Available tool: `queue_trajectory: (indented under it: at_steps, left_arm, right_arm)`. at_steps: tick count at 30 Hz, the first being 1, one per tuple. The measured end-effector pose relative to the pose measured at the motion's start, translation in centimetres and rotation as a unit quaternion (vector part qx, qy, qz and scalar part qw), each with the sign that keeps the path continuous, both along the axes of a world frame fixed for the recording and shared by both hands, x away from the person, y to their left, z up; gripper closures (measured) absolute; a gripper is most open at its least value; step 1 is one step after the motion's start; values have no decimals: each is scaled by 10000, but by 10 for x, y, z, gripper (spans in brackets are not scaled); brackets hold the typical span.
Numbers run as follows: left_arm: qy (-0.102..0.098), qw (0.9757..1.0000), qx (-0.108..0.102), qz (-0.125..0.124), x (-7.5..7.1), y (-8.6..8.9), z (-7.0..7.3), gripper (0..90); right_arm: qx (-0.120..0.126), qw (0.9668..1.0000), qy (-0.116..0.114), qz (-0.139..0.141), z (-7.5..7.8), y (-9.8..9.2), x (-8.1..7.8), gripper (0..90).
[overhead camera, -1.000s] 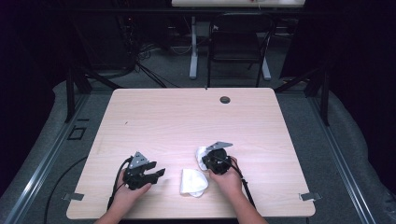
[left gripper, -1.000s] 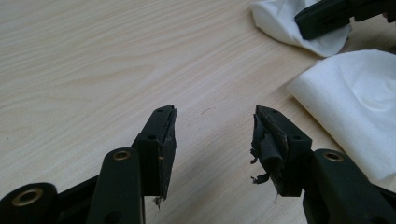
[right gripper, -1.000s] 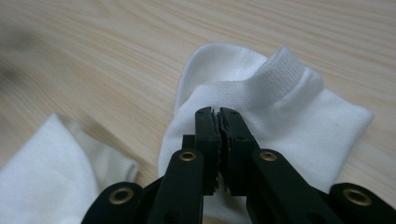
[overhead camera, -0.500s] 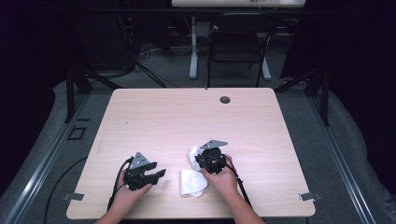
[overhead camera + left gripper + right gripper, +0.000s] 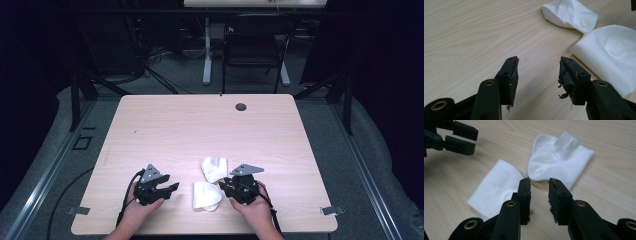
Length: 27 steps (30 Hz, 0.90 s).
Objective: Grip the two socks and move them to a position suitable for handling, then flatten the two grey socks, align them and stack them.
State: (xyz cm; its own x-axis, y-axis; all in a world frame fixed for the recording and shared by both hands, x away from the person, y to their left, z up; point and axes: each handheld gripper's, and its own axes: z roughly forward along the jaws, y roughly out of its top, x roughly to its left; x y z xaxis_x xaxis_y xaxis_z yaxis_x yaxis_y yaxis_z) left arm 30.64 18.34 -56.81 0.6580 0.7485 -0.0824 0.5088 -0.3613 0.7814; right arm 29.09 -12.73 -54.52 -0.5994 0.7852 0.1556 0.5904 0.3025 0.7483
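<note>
Two white socks lie near the table's front edge. The farther sock (image 5: 214, 167) (image 5: 564, 157) (image 5: 570, 13) is rumpled; the nearer sock (image 5: 206, 196) (image 5: 496, 185) (image 5: 611, 50) lies flatter. My left gripper (image 5: 171, 188) (image 5: 539, 65) rests open on the wood to the left of the socks, nothing between its jaws. My right gripper (image 5: 225, 185) (image 5: 539, 182) stands just right of the socks, its jaws a small gap apart and empty, their tips at the seam between the two socks. The left gripper (image 5: 461, 137) also appears at the top left of the right gripper view.
The light wooden table (image 5: 200, 130) has a dark round grommet (image 5: 241, 106) near its far edge. Beyond the table stand a black chair (image 5: 255, 50) and a desk leg with cables on the floor.
My right gripper has drawn back toward the near edge, off the farther sock, which now lies fully uncovered. The left gripper has stayed put.
</note>
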Motion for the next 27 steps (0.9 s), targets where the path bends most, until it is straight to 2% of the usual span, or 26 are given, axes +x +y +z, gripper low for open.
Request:
queue_trajectory:
  at_steps: [3,4,11,18,23,24,25,27]
  left_arm:
    - [-2,10000,-26,23,0,0,0,496]
    - [7,10000,-21,31,1,0,0,496]
    - [3,10000,-27,26,1,2,0,496]
    - [1,10000,-35,32,1,2,1,496]
    - [4,10000,-17,8,1,1,1,496]
    - [12,10000,-23,10,0,1,1,496]
    - [10,10000,-36,11,0,1,1,496]
    - [8,10000,-43,6,0,1,1,496]
  right_arm:
    - [30,10000,66,-42,-6,-2,-2,706]
    - [183,9997,157,-71,-10,-3,-2,690]
    - [116,9998,153,8,-13,0,-4,673]
    - [238,9994,263,62,-17,4,-4,662]
    - [211,9989,398,140,-18,6,-4,733]
    - [142,9986,455,237,-19,7,-4,792]
    - [190,9983,493,252,-19,8,-4,821]
    - [189,9979,544,284,-18,8,-4,850]
